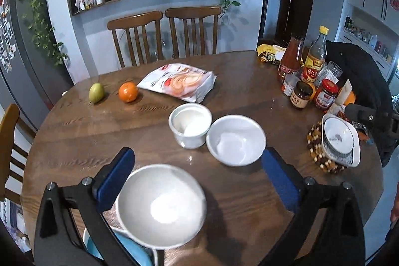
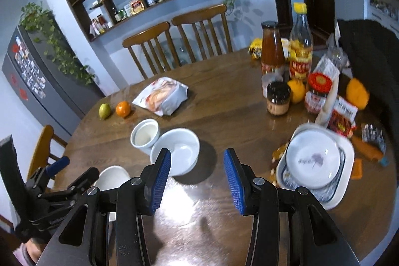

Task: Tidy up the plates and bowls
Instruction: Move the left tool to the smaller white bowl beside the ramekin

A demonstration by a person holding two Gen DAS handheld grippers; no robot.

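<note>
My left gripper (image 1: 198, 153) is open wide above the near side of the round wooden table (image 1: 237, 81). Below its jaws lies a white bowl (image 1: 162, 206), blurred, with neither blue pad pressing it. Its near rim overlaps a light blue dish (image 1: 119, 248). Further in stand a white cup (image 1: 190, 125) and a second white bowl (image 1: 235, 138), touching. A small patterned plate (image 2: 313, 158) tops a stack in a white square dish (image 2: 346, 148) at the right. My right gripper (image 2: 197, 153) is open and empty, above bare table before the second white bowl (image 2: 178, 151).
Sauce bottles and jars (image 1: 311, 61) crowd the table's right side beside a beaded trivet (image 1: 315, 153). A snack bag (image 1: 179, 82), an orange (image 1: 128, 92) and a green fruit (image 1: 96, 92) lie at the far left. Two wooden chairs (image 1: 164, 36) stand behind.
</note>
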